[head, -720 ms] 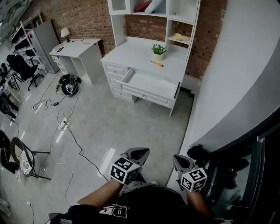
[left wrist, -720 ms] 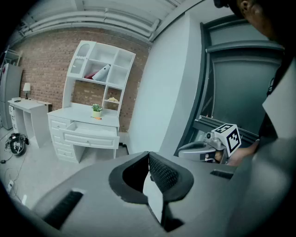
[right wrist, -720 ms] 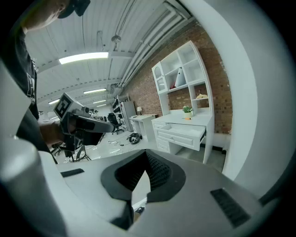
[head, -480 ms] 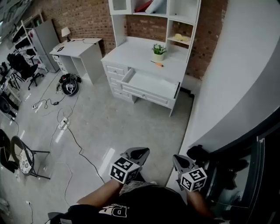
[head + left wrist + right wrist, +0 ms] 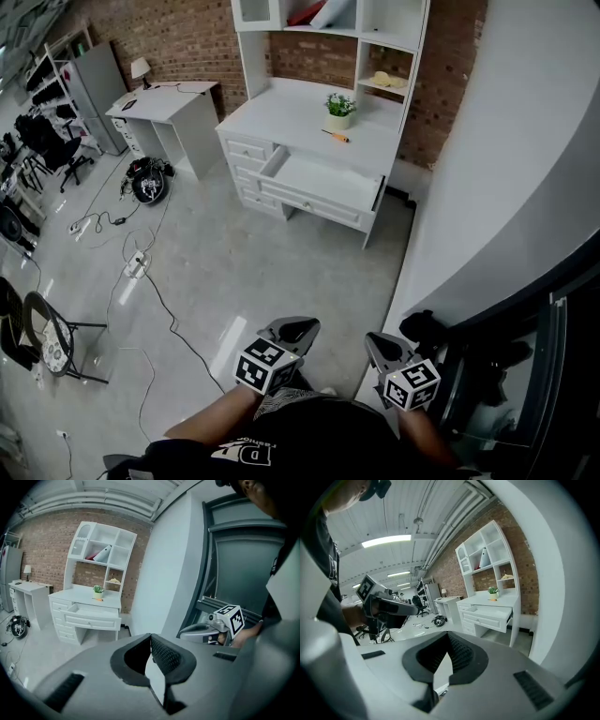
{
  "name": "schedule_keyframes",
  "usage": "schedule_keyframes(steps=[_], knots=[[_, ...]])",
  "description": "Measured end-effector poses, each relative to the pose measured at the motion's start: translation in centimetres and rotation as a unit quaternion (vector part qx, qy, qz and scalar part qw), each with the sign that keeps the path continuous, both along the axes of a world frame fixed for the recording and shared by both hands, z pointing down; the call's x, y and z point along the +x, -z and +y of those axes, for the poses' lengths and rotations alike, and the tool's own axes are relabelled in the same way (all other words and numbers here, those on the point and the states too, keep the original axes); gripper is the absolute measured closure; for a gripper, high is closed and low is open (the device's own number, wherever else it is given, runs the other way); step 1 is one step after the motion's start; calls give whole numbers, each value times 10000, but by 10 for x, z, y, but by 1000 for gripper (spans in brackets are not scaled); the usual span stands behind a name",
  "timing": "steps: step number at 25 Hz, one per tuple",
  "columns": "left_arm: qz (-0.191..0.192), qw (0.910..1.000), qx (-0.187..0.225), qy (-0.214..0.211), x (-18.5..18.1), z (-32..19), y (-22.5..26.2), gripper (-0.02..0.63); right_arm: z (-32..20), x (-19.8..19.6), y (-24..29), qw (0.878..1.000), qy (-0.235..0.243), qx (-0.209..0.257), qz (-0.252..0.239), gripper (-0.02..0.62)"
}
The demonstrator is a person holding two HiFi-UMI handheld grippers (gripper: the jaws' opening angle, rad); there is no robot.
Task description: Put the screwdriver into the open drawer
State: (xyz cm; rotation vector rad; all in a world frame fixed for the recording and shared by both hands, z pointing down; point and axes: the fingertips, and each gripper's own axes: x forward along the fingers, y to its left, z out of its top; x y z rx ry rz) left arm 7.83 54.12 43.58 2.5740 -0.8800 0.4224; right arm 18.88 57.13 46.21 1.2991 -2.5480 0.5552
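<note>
Across the room stands a white desk with a hutch [image 5: 300, 117]. Its top drawer [image 5: 323, 180] is pulled out. A small orange screwdriver [image 5: 336, 137] lies on the desktop beside a potted plant [image 5: 339, 110]. Both grippers are far from the desk, held close to the person's body. My left gripper [image 5: 298, 328] is shut with nothing in it. The right gripper [image 5: 380, 345] is also shut and holds nothing. The left gripper view shows the desk [image 5: 84, 603] and open drawer [image 5: 91, 617] in the distance. From the right gripper view the drawer [image 5: 492, 612] is seen too.
A curved white wall [image 5: 506, 169] runs along the right, with a dark door frame [image 5: 534, 375] beside me. Cables [image 5: 141, 272] trail over the grey floor. A smaller white table [image 5: 164, 101], a round device [image 5: 150, 184] and a chair [image 5: 47, 342] stand at the left.
The right gripper has drifted very slightly to the left. Everything else is as before.
</note>
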Motion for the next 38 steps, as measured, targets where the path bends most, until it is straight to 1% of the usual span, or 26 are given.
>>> schedule_keyframes(steps=[5,10,14,19,23,27,31,38], knots=[[-5,9999,-127,28,-7,-8,-5,588,-7,-10,-3,9999,133,-62,-5,592],[-70,9998,-166,-35,-13,-30,-12,588,-27,-14,-11,9998,84,-186,23,592],[-25,9998,-180,-18,-24,-59,-11,588,-52,-23,-14,9995,28,-304,91,592],[70,9998,-182,10,-40,-105,-4,588,-99,-36,-7,9996,18,-234,166,592],[-2,9999,-121,-59,-60,-141,-5,588,-138,-55,-4,9996,17,-210,185,592],[39,9999,-116,-47,-85,-176,-3,588,-170,-84,-3,9995,73,-215,201,592],[78,9999,-71,-82,-108,-209,-2,588,-201,-107,-4,9995,30,-218,218,592],[26,9999,-21,-153,-146,-254,-10,588,-237,-141,-13,9993,-118,-309,190,592]])
